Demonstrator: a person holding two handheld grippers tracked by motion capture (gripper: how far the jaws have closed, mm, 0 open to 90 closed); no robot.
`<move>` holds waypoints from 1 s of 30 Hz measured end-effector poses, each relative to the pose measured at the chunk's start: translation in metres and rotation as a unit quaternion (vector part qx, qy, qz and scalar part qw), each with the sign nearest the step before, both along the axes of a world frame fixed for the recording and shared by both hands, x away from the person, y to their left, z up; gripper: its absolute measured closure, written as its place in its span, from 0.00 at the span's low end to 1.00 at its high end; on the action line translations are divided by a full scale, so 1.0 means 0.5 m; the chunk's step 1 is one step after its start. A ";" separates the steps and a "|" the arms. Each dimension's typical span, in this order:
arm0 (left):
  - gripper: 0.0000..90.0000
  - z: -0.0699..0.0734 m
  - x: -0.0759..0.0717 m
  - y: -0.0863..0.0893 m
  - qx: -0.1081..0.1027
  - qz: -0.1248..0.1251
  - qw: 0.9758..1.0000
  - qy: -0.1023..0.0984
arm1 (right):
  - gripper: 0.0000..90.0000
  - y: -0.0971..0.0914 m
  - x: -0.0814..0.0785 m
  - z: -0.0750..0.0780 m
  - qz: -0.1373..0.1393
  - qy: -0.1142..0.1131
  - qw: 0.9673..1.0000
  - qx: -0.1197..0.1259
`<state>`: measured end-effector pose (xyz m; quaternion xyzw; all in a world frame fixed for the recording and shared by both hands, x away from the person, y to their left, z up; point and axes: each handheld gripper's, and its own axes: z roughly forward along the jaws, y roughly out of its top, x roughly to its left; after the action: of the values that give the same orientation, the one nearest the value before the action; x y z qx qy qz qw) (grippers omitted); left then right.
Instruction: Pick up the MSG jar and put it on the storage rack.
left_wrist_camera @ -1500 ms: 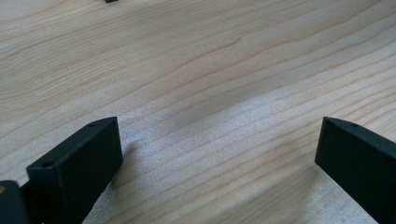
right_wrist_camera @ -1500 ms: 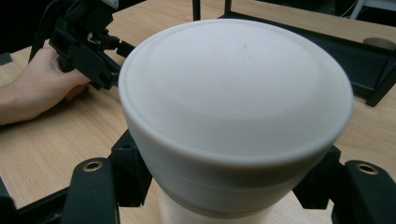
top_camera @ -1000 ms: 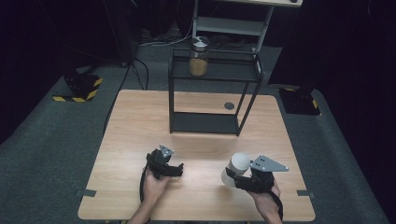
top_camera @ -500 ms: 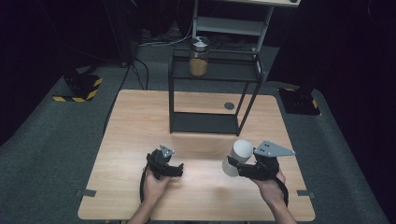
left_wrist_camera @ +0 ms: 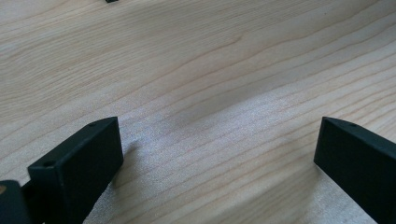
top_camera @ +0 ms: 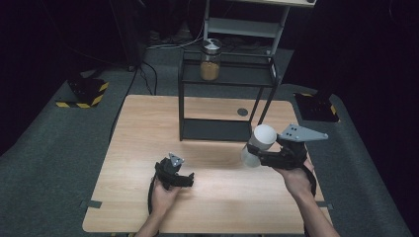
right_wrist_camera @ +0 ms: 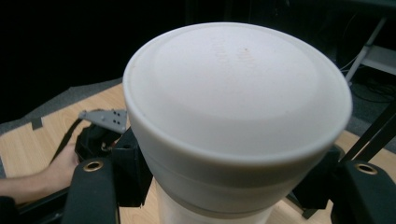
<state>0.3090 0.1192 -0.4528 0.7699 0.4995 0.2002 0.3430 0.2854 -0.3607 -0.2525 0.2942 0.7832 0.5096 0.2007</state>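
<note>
White jar [top_camera: 258, 144] sits at centre right of the high view, clear of the tabletop [top_camera: 148, 128], clenched between the right gripper's [top_camera: 257, 157] fingers. Left gripper [top_camera: 183, 178] rests low at lower centre, fingers [left_wrist_camera: 79, 168] spread wide, nothing between them. Black rack [top_camera: 225, 98] stands behind.

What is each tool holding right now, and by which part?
The right tool is shut on the white lidded plastic container, gripping its body below the lid. The left tool stands open over the wooden table, holding nothing.
</note>
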 end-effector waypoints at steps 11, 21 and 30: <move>0.02 0.000 -0.001 -0.001 0.001 0.001 1.000 -0.001 | 0.38 -0.007 0.019 0.077 -0.005 -0.014 1.000 -0.003; 0.02 0.000 -0.001 -0.001 0.001 0.002 1.000 -0.001 | 0.38 -0.003 0.039 0.126 -0.006 -0.022 1.000 -0.004; 0.02 0.000 -0.001 -0.001 0.000 0.002 1.000 -0.001 | 0.38 0.010 0.065 0.167 0.000 -0.026 1.000 -0.003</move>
<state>0.3084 0.1185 -0.4530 0.7686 0.5008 0.2021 0.3429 0.3180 -0.3558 -0.1688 0.2803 0.7793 0.5146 0.2221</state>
